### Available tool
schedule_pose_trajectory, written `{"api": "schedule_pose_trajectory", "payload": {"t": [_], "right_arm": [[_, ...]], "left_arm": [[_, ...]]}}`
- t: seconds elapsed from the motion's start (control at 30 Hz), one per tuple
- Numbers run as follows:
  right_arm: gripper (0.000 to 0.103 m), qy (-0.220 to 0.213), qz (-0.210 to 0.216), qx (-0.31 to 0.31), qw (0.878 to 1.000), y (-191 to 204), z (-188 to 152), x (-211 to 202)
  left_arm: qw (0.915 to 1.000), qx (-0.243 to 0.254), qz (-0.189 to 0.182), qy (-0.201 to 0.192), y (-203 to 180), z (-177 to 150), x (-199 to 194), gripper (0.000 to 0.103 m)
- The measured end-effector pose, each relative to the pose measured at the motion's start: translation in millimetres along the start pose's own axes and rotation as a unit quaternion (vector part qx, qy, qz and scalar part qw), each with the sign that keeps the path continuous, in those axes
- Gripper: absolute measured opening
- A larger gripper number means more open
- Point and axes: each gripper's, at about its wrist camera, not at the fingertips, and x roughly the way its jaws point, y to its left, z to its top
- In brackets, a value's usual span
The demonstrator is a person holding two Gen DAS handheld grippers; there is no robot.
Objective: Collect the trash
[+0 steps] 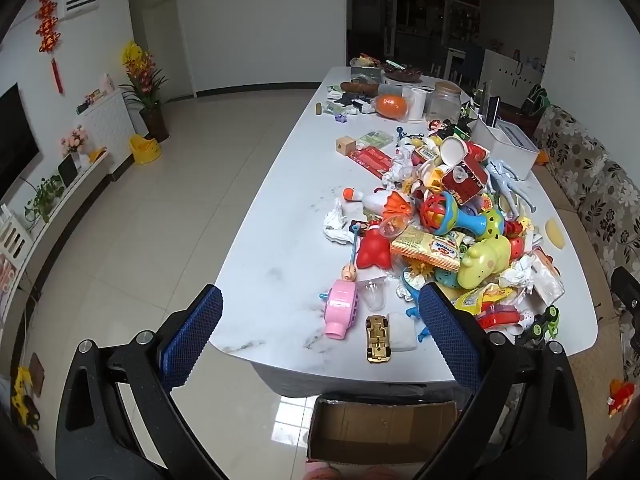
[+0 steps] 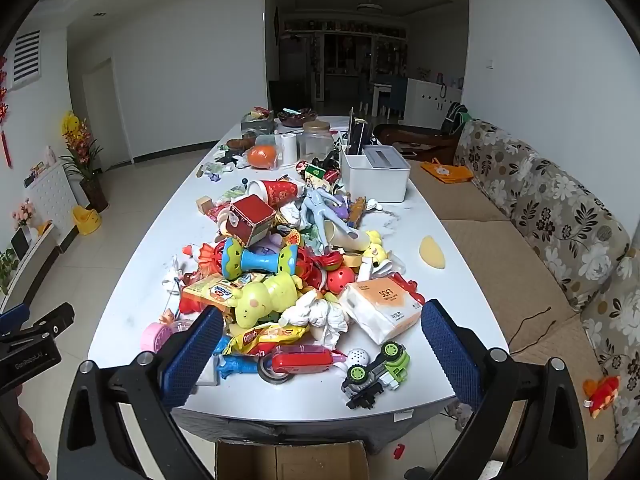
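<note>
A heap of toys mixed with trash covers the white table (image 1: 280, 208). Trash in it: crumpled white tissues (image 1: 335, 224) (image 2: 320, 314), a yellow snack wrapper (image 1: 426, 250) (image 2: 214, 292), another yellow wrapper (image 2: 266, 338), a clear plastic cup (image 1: 372, 292). My left gripper (image 1: 320, 332) is open and empty, above the table's near edge by a pink toy (image 1: 340, 308). My right gripper (image 2: 322, 344) is open and empty, above the near end of the heap. An open cardboard box (image 1: 380, 428) (image 2: 292, 460) stands on the floor below the table's front edge.
A white bin (image 2: 376, 178) and a glass jar (image 2: 316, 140) stand farther along the table. A floral sofa (image 2: 560, 232) runs along the right side. A green toy truck (image 2: 378, 368), a gold toy car (image 1: 378, 338) and a tissue pack (image 2: 384, 310) lie near the front.
</note>
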Motion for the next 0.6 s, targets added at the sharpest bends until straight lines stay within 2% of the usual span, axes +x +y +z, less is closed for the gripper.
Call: {"api": "schedule_pose_trajectory", "payload": {"t": [0.6], "right_arm": [[0.098, 0.003, 0.002, 0.001, 1.0, -0.2, -0.7, -1.1]], "left_arm": [[1.0, 0.002, 0.0, 0.005, 0.2, -2.4, 1.0, 0.096]]}}
